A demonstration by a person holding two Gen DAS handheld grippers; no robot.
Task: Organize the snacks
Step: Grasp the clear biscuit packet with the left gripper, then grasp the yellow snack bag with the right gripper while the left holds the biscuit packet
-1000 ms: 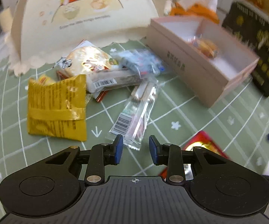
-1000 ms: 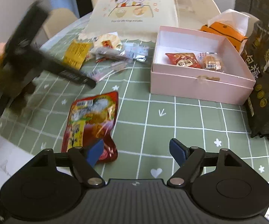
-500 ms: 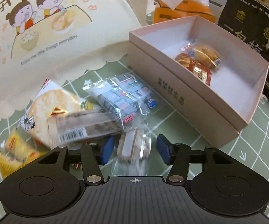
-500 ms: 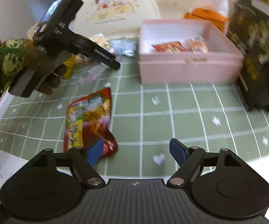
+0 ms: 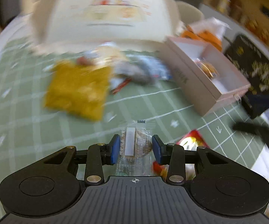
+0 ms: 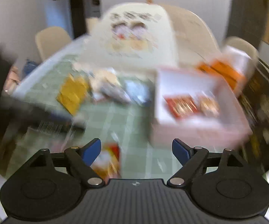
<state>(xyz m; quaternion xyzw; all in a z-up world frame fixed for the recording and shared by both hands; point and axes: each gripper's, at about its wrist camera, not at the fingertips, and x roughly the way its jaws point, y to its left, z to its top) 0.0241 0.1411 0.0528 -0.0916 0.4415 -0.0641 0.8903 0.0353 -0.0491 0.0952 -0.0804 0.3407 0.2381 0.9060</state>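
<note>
Left claw (image 5: 135, 149): jaws closing on a clear-wrapped snack bar (image 5: 135, 145) that sits upright between the blue pads and stays sharp while the background blurs; both pads meet the wrapper's edges, so the bar is pinched and carried.
Right claw (image 6: 136, 149): jaws spread wide and opening, nothing between the pads; a red snack packet (image 6: 109, 160) lies on the surface just below its left finger.
Surface (image 5: 22, 115): green cloth with a white grid and small printed stars and arrows, seen through motion blur in both views.
Red packet, left view: the same red snack packet shows as a red and gold corner right of the left claw, partly hidden by the right finger.
Loose pile: a yellow snack bag (image 5: 76, 91) lies flat in the middle ground; beside it, to the right, is a jumble of pale and blue wrappers (image 5: 140, 71), too blurred to sort.
Pink box (image 6: 194, 100): open, right of the pile, holding a red packet (image 6: 181, 104) and a small golden snack (image 6: 209, 105) side by side.
Far side: a cream food cover with cartoon children (image 6: 134, 31) stands behind the pile; an orange tissue pack (image 5: 203, 34) sits behind the box, and a black bag with gold print (image 5: 253, 69) lies to its right.
</note>
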